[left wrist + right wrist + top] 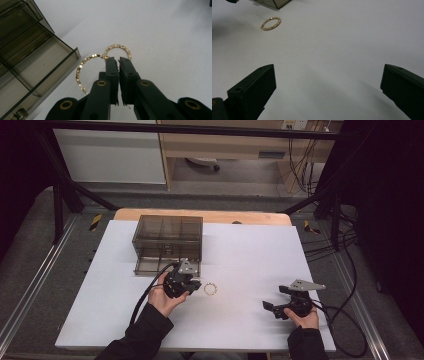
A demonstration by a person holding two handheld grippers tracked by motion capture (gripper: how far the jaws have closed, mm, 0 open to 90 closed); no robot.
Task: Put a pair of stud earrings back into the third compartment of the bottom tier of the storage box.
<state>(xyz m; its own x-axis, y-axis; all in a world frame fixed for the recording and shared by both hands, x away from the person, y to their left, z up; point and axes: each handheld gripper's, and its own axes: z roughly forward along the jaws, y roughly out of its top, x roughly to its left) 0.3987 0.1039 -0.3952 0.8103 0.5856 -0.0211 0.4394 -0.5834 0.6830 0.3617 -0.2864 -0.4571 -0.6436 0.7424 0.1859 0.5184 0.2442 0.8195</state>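
Now, your left claw [119, 60] is pinched on the beaded gold hoop [83, 68] beside the smoked organizer box [37, 62] (second ring [118, 48] lies just ahead). Lift gently; right claw [327, 82] waits, spread wide.

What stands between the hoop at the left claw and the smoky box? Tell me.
Nothing visible. The left claw is shut on the beaded hoop at its end, beside the smoky box and its low near wall, with bare white table between. The second ring lies beyond the claw tips, off that path.
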